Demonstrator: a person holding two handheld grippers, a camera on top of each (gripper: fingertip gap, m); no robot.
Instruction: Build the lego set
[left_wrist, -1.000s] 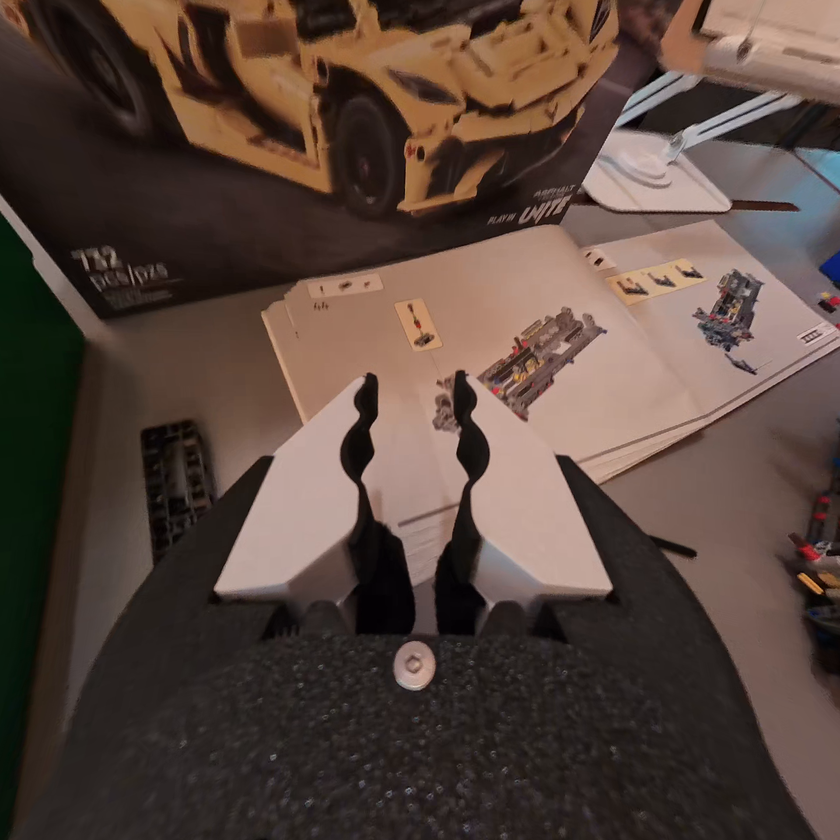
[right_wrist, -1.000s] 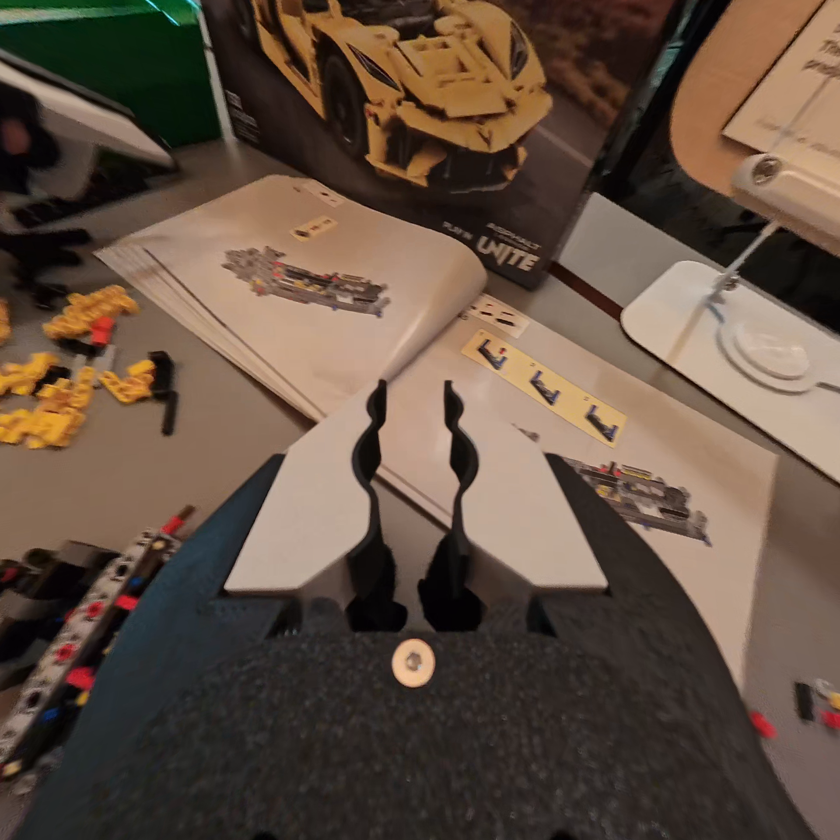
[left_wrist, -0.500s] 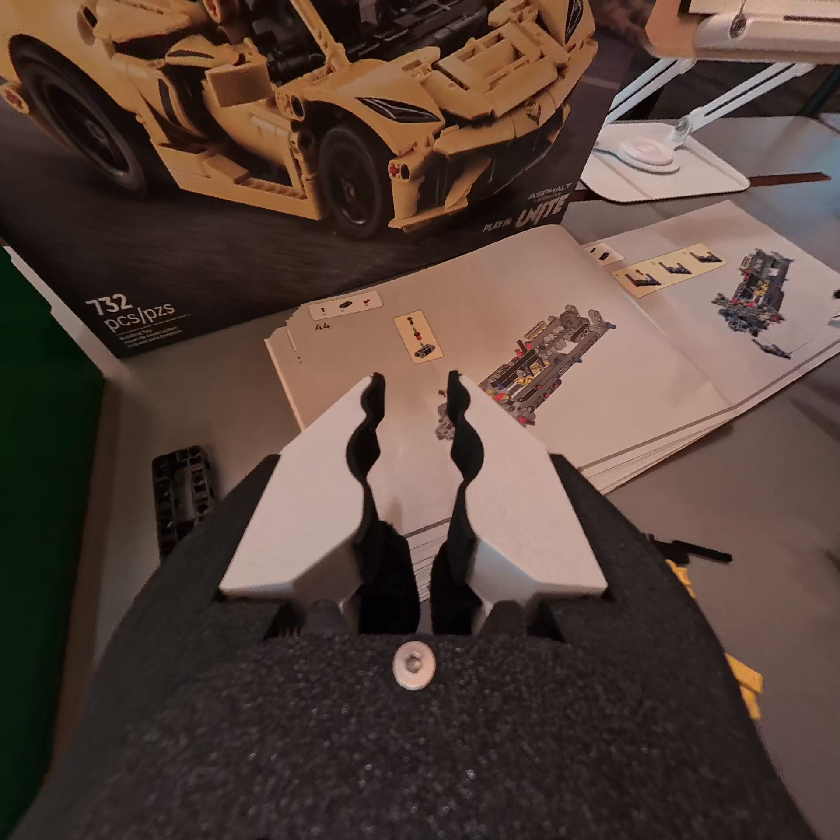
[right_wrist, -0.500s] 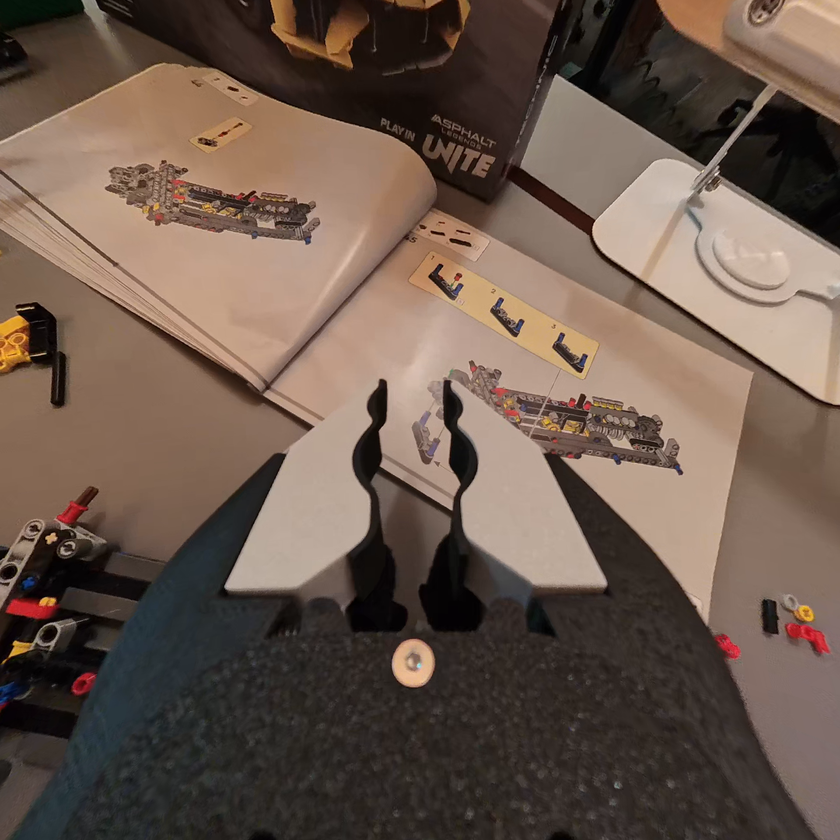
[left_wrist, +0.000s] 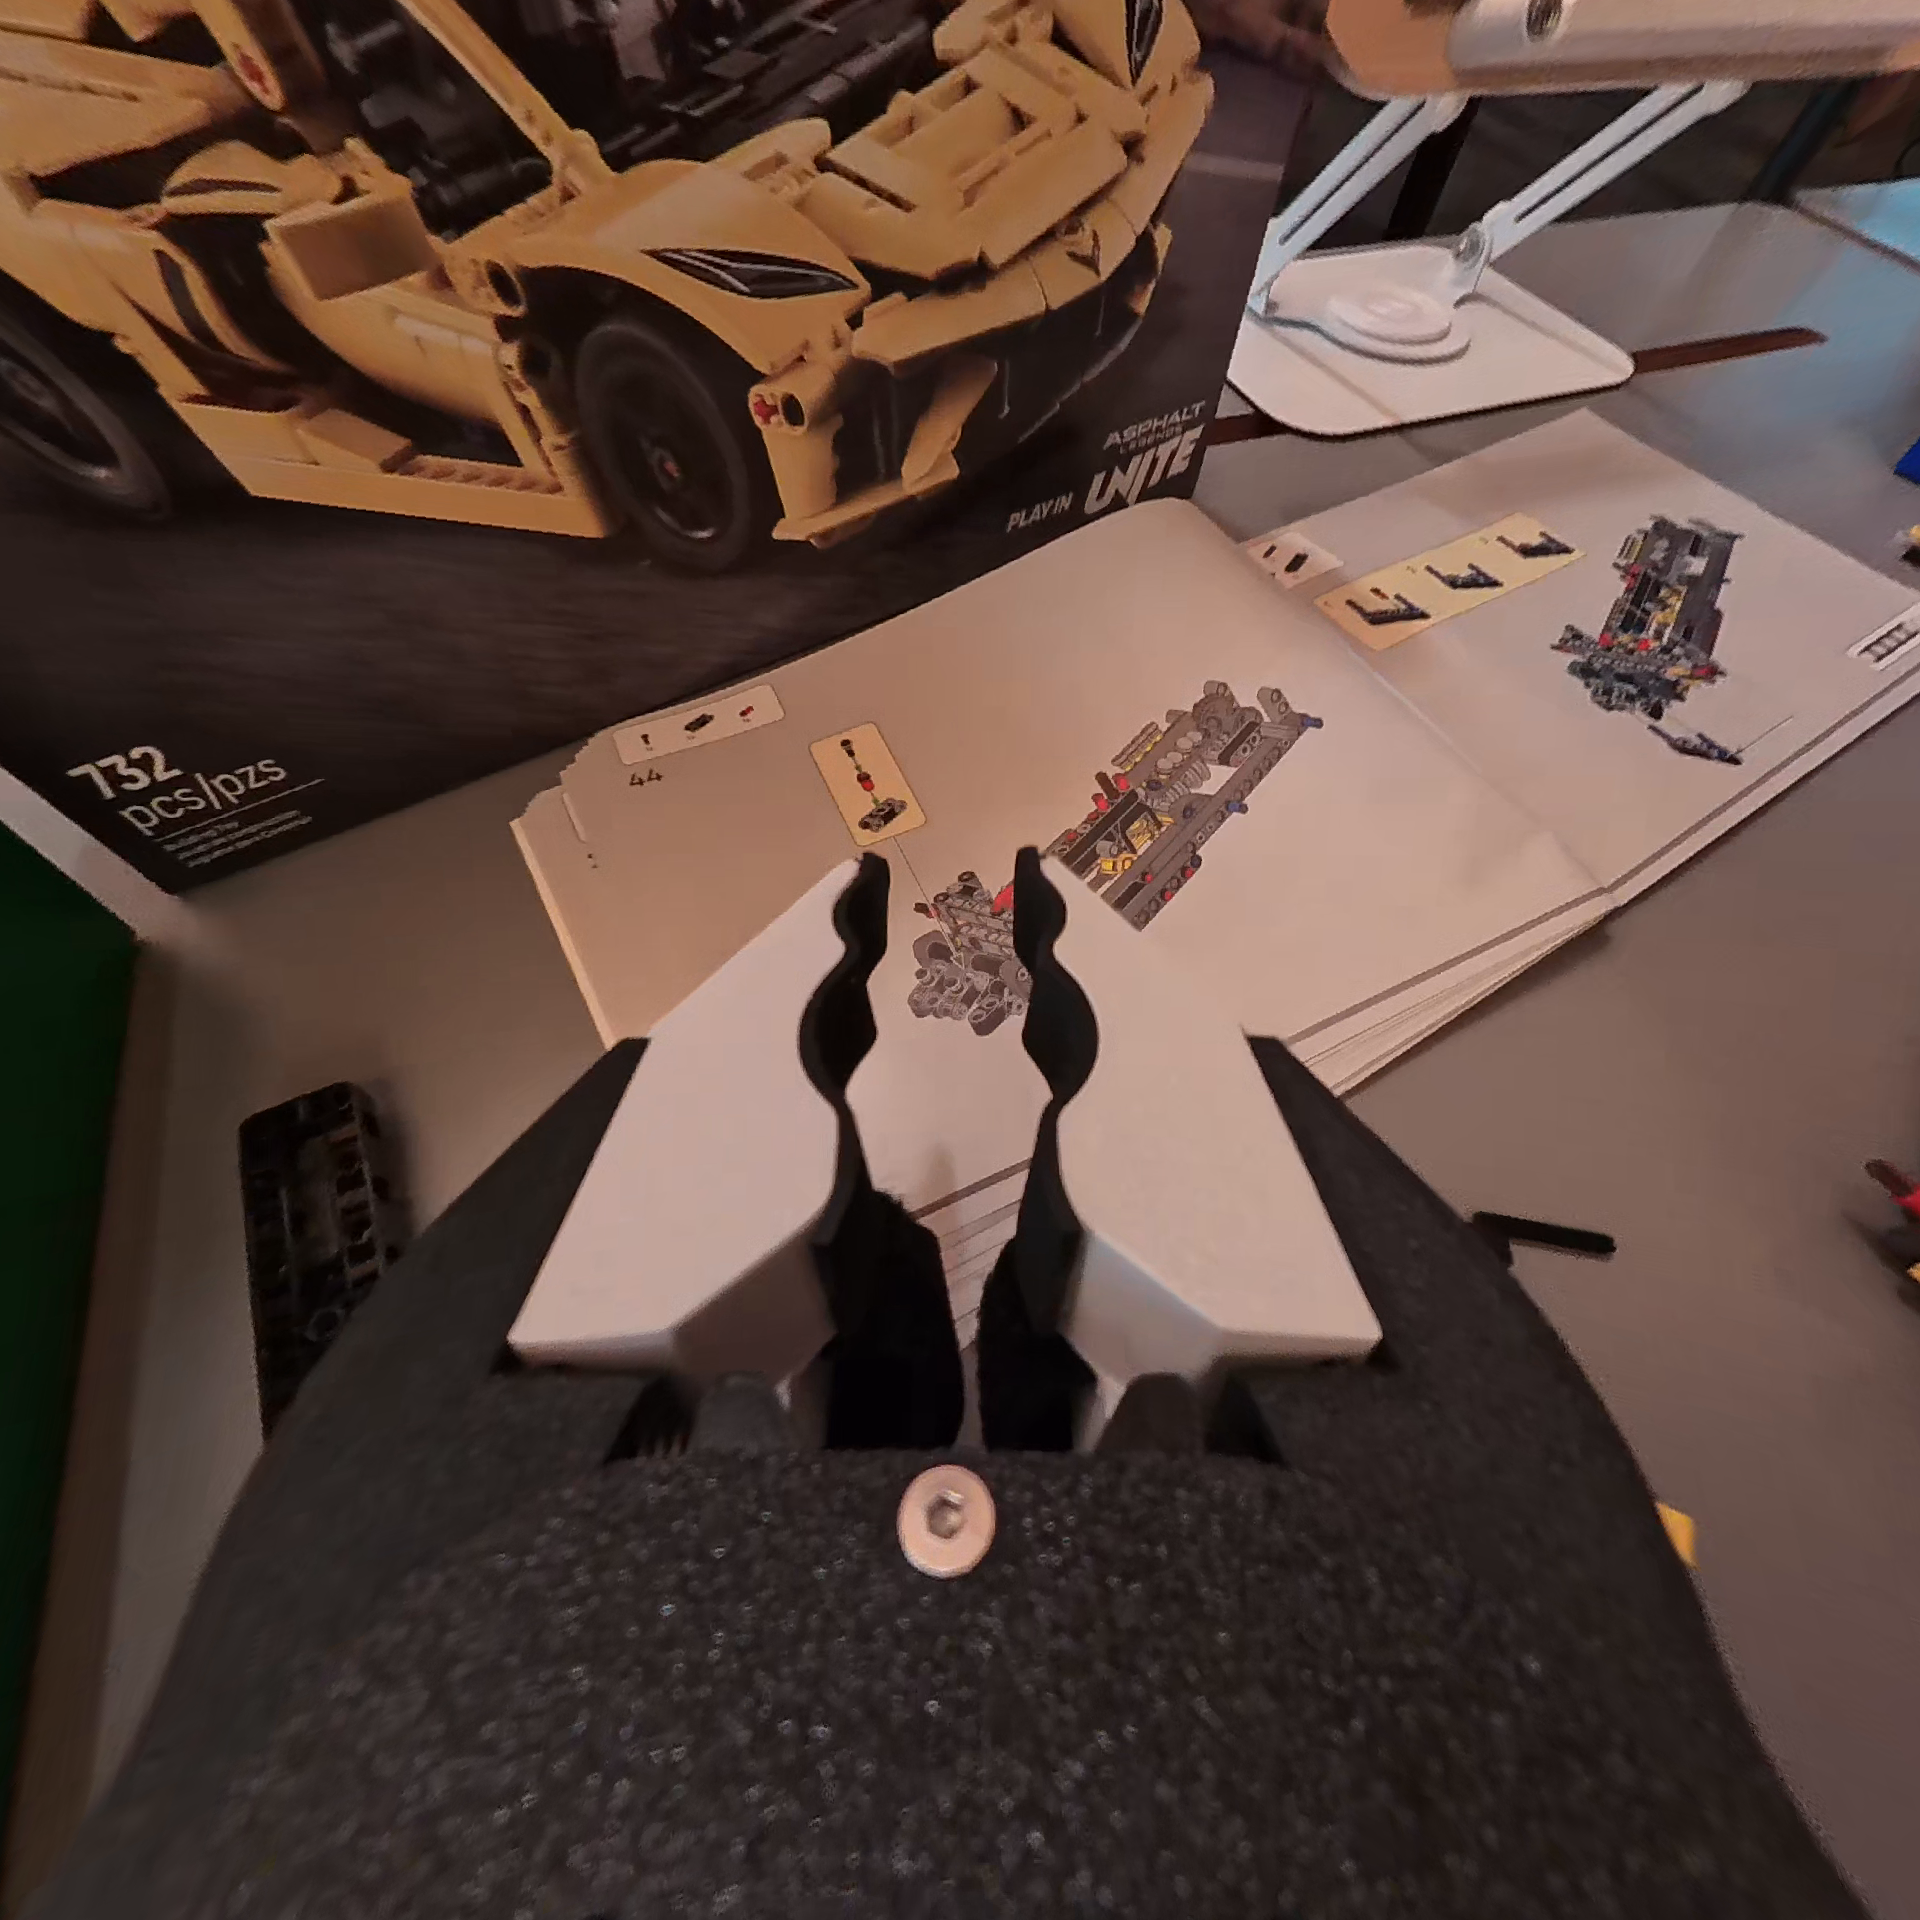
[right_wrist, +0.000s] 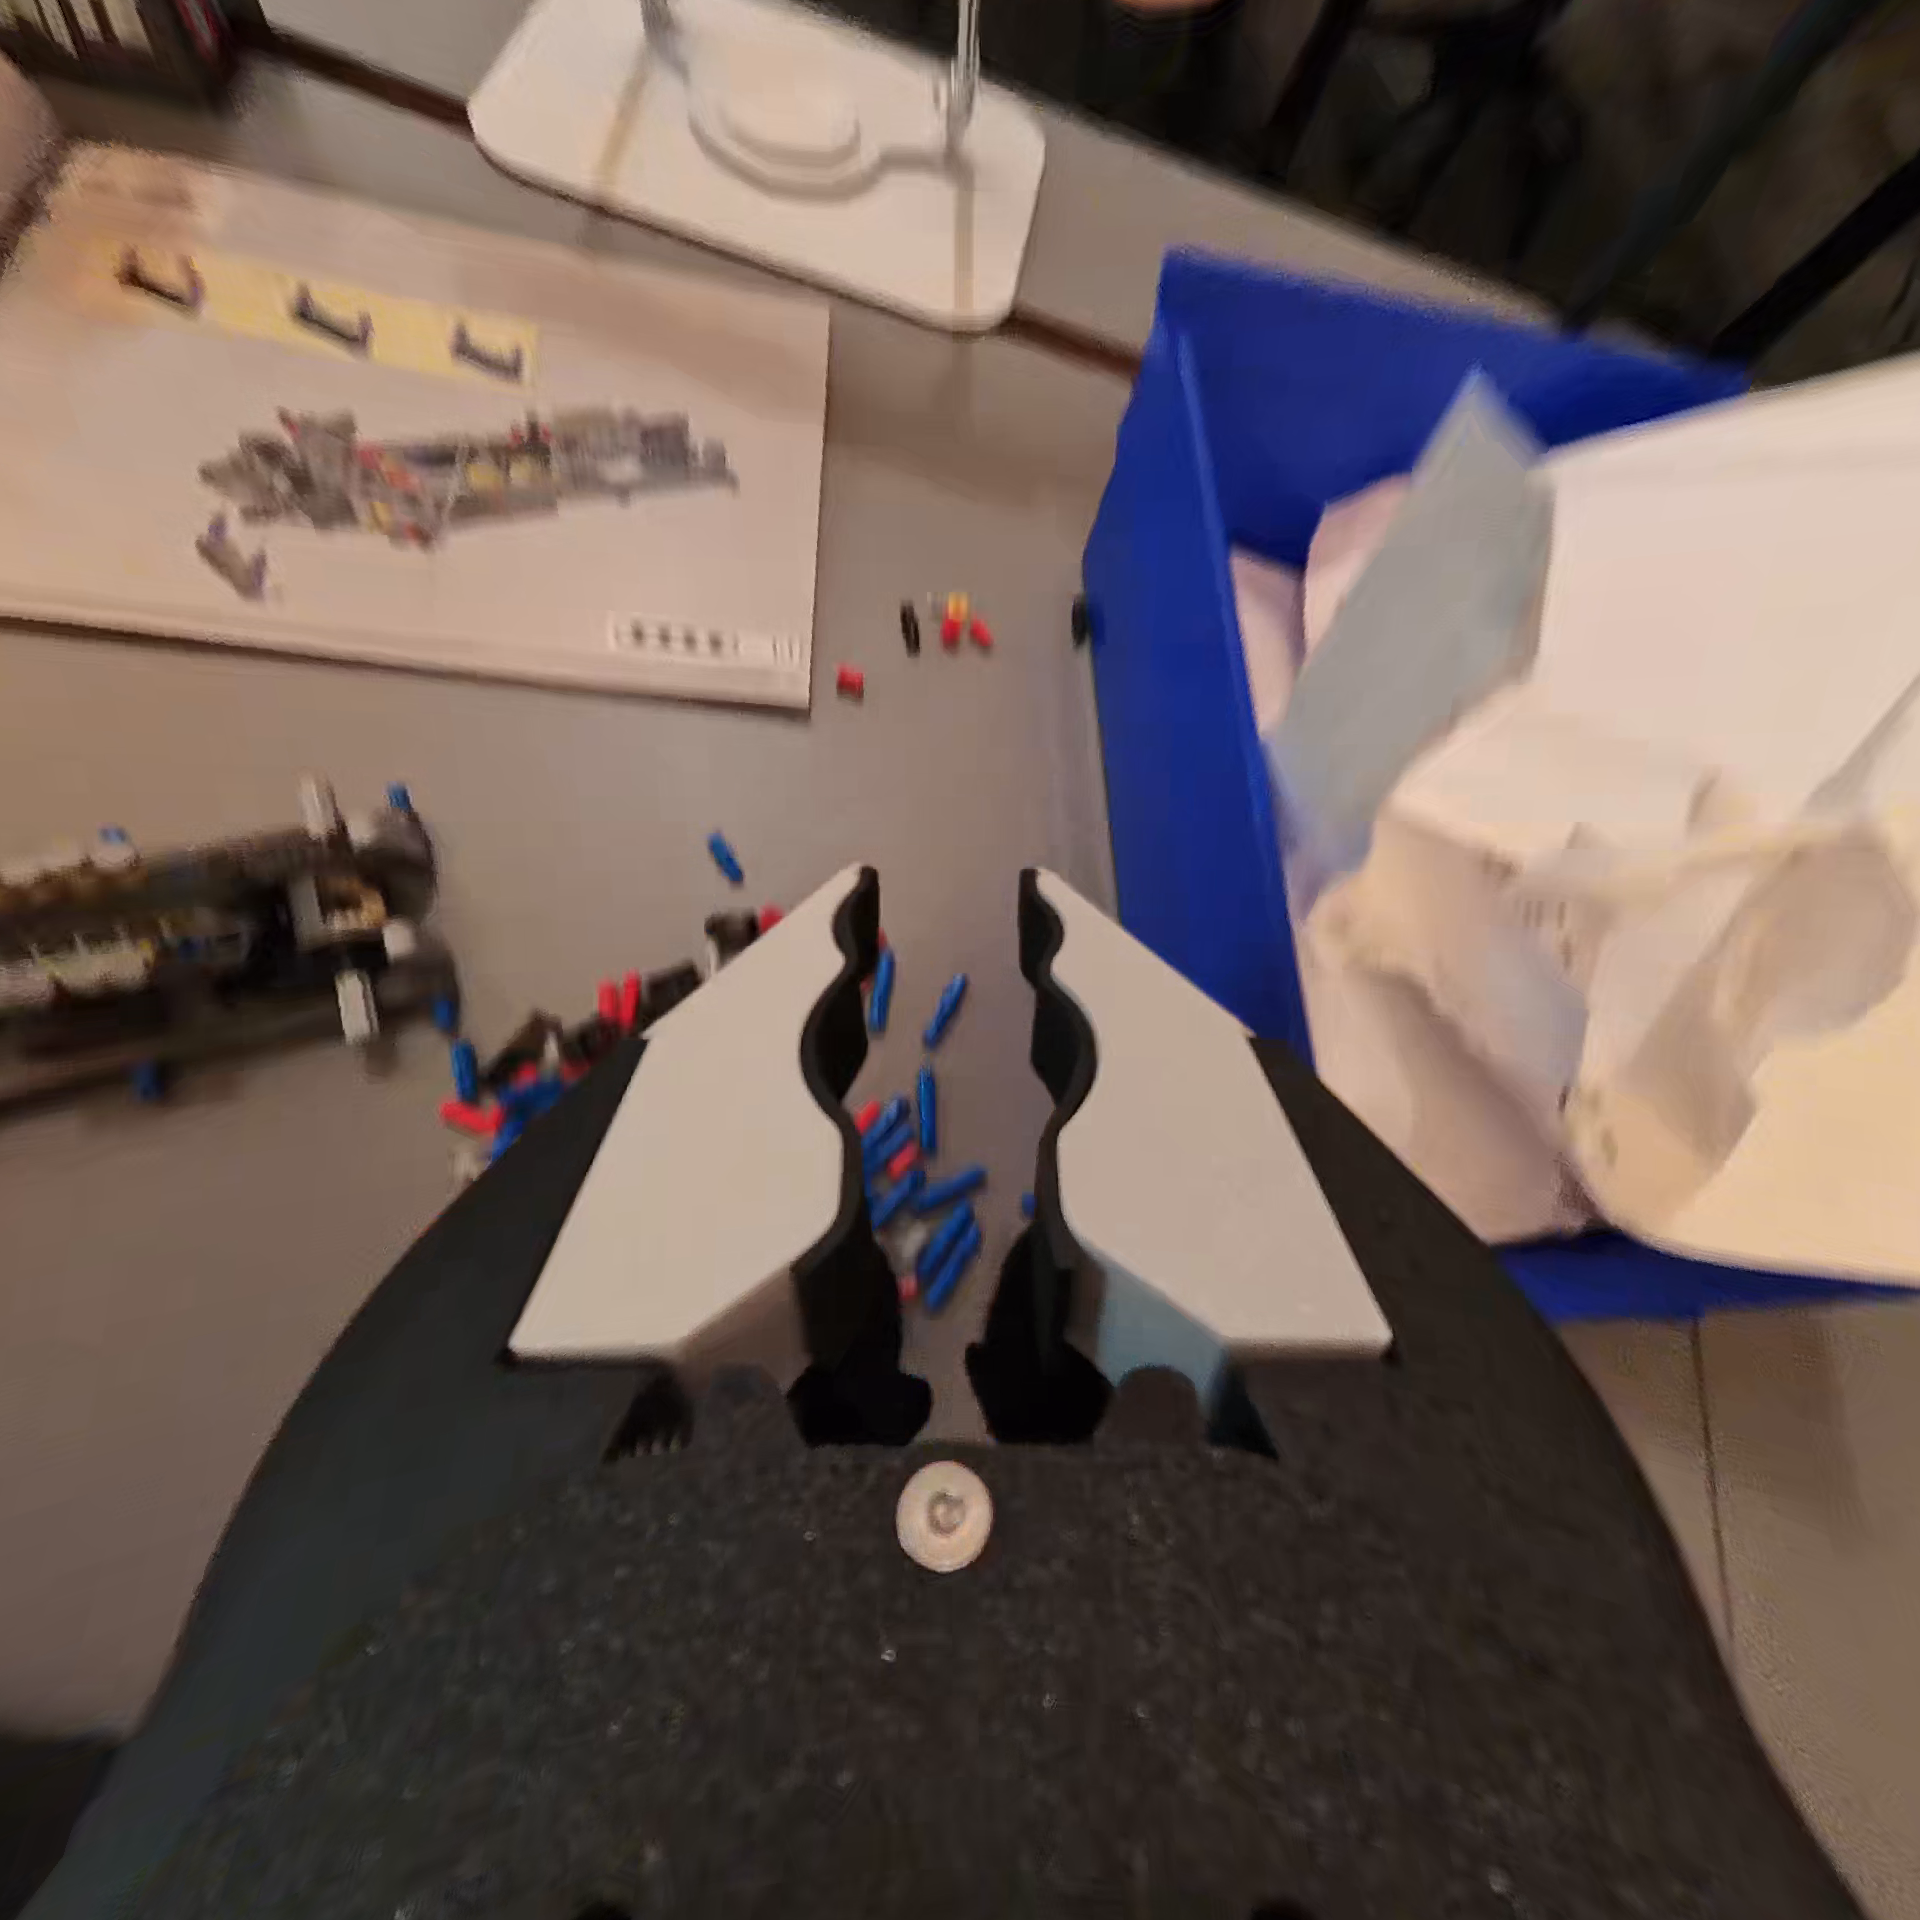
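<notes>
Logged: my left tongs (left_wrist: 951, 862) spread, empty, above the open instruction booklet (left_wrist: 1299, 831); my right tongs (right_wrist: 945, 878) spread, empty, over loose blue pins (right_wrist: 940, 1195) beside blue bin (right_wrist: 1174, 727).

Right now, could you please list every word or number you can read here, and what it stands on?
I cannot copy writing; it stands here.
Dark set box: white print at both lower corners.
Open instruction booklet: small numbers beside the step pictures; blurred in the right wrist view.
White bags in the blue bin: faint marks, too blurred to read.
</notes>
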